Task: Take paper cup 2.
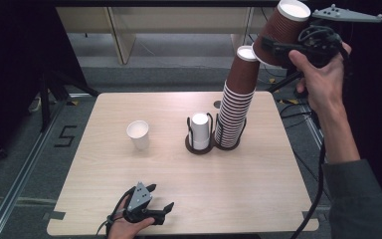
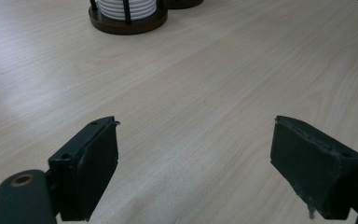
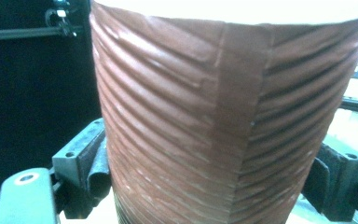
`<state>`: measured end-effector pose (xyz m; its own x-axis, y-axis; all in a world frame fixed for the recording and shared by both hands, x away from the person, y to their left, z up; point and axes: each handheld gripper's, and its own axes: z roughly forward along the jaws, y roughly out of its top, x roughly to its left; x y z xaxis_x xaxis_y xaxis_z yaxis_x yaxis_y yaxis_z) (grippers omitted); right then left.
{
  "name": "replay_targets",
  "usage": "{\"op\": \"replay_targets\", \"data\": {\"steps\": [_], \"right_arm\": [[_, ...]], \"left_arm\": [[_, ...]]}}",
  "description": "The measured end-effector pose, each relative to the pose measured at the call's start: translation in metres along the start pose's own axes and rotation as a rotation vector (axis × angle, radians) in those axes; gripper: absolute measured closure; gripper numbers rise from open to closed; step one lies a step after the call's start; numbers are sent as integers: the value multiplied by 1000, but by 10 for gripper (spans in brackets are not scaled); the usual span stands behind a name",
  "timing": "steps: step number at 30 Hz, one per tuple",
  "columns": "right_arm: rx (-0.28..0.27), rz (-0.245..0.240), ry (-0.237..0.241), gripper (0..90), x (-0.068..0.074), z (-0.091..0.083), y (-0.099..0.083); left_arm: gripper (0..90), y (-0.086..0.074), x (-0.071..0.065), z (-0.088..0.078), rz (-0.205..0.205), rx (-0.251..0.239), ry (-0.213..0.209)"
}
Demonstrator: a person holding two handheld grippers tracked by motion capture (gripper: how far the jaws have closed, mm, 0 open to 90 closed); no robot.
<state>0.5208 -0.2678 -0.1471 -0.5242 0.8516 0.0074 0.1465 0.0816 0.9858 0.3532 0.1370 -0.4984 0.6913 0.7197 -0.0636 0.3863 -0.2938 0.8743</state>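
Right gripper (image 1: 278,50): clamped on the ribbed wall of a brown cup (image 1: 281,32), one jaw on each side, held tilted in the air just above and beside the top of the brown stack (image 1: 236,99).
Why so: the side grip leaves the cup's mouth and base free, likely so it comes clear of the nested stack without dragging its neighbour.
Brown stack: leans toward the lifted cup, base seated in its holder on the table (image 1: 129,199).
Left gripper (image 1: 151,201): jaws apart, empty, resting at the near edge, out of the way.
White stack (image 1: 200,130): short, in its ring holder (image 2: 128,24).
White cup (image 1: 138,134): alone, upright, left of the holders.
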Motion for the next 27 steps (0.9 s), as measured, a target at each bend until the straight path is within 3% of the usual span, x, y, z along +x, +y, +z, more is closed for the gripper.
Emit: {"op": "replay_targets", "data": {"steps": [11, 17, 18, 22, 24, 26, 27], "right_arm": [[71, -22, -1, 160, -6, -29, -38], [97, -32, 55, 160, 12, -39, -75], [97, -32, 55, 160, 12, -39, -75], [107, -51, 81, 159, 28, -39, -104], [130, -33, 117, 160, 35, -39, -118], [131, -65, 135, 159, 44, -36, -135], [135, -57, 145, 160, 47, -35, -140]], "left_arm": [[149, 0, 1, 0, 6, 6, 4], [149, 0, 1, -1, -2, -1, 10], [149, 0, 1, -1, -2, -1, 10], [149, 0, 1, 0, -4, -1, 14], [149, 0, 2, 0, -8, -13, 11], [149, 0, 2, -1, -10, -16, 14], [149, 0, 2, -1, -10, -16, 14]]}}
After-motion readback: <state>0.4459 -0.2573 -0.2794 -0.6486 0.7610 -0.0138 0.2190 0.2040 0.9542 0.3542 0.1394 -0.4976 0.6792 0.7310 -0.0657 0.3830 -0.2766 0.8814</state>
